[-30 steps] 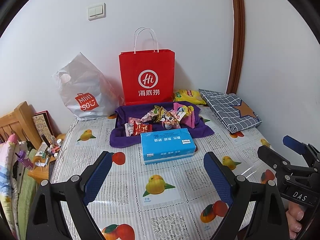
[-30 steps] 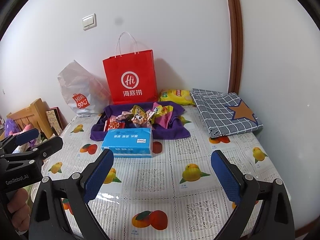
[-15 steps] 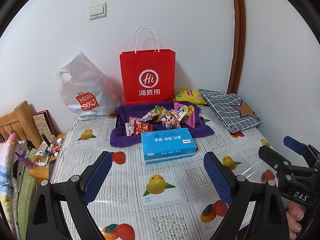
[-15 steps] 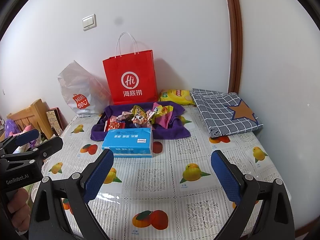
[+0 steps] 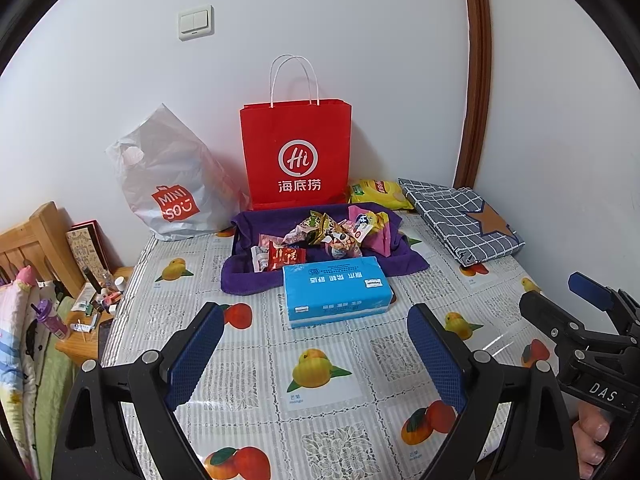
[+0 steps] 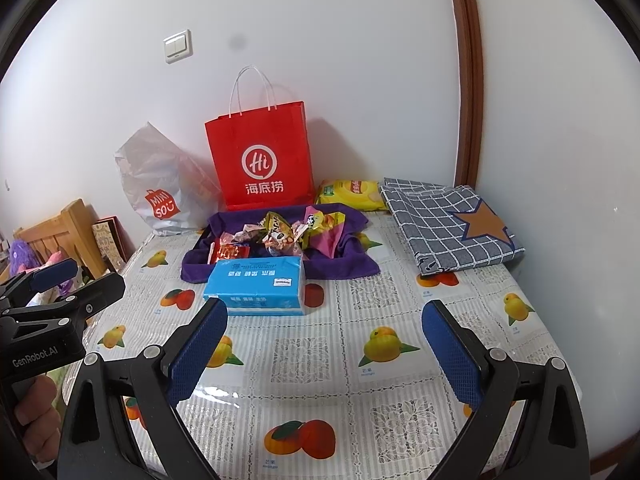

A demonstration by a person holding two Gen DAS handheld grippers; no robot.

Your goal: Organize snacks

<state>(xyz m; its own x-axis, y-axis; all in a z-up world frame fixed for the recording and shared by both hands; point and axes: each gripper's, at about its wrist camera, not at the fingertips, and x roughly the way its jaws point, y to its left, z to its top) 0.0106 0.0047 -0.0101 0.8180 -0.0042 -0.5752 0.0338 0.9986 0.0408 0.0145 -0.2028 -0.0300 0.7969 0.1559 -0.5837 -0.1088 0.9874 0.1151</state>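
Black tongs (image 5: 316, 352) with blue ribbed pads (image 5: 436, 356), silver screws.

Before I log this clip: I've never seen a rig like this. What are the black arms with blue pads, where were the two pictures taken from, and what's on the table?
No robot here: a person holds a pair of hand-operated tongs in each hand, with a fisheye camera on each looking along its fingers. One picture looks out from the left tongs, the other from the right tongs. Each view also catches the other tool at its edge.

Both pairs stand wide open and hold nothing.

On the fruit-print tablecloth lies a blue tissue pack. Behind it, a pile of snack packets sits on a purple cloth. At the wall stand a red paper bag and a grey Miniso plastic bag. Right of the red bag are a yellow chip bag and a folded checked cloth.
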